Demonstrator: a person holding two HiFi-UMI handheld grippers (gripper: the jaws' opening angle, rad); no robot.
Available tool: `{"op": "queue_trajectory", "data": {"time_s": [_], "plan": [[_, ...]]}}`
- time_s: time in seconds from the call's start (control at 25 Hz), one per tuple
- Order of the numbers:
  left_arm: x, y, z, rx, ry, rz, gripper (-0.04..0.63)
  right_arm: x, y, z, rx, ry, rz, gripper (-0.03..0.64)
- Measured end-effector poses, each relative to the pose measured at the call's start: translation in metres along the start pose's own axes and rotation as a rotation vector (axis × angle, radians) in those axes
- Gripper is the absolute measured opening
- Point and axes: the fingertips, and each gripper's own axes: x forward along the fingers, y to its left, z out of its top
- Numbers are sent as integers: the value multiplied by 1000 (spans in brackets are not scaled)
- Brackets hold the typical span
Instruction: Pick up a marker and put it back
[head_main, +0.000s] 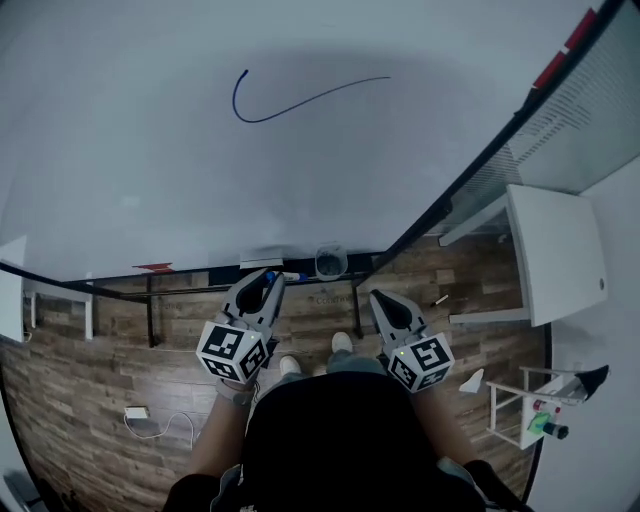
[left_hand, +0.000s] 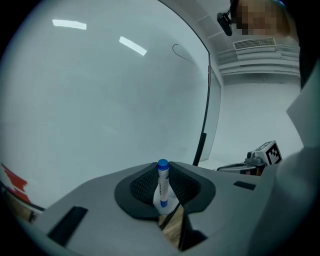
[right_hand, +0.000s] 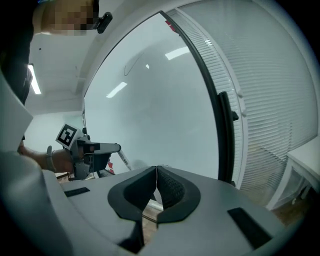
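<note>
a person in a dark top (head_main: 330, 440) stands on a brown wood-plank floor (head_main: 90, 400), holding a grey two-jaw gripper in each hand at waist height.

the left gripper (left_hand: 162, 169) is clamped on a white marker pen with a blue cap (left_hand: 162, 186). the pen stands upright between the dark ribbed pads, cap end up and poking just above them.

the right gripper (right_hand: 156, 170) is closed tight, pad against pad, with nothing between. it is level with the left gripper and a little apart from it.

just past both sets of tips, a narrow black ledge (head_main: 190, 277) runs along the foot of a large white wipe-clean board (head_main: 300, 180). a small grey cup (head_main: 331, 261) sits on the ledge, between the two grippers and beyond them. the held pen is in front of the board, near the ledge.

high on the board is one thin blue hand-drawn curved line (head_main: 300, 104).

to the right stand a white table (head_main: 555, 255) and white window blinds (right_hand: 270, 100).
</note>
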Motion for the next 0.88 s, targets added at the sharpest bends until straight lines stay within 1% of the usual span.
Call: {"op": "queue_trajectory", "data": {"time_s": [0.4,0.64,0.88], "plan": [[58,-24,10,22,6,-110,80,-44,-44,-4,47,-28,-171,29],[86,-34,-9,23,56,-163,80,-61,-60,-15,69,-28,-240,29],[101,-39,-30,36,106,-183,80,-72,-65,-23,90,-25,-288,29]]}}
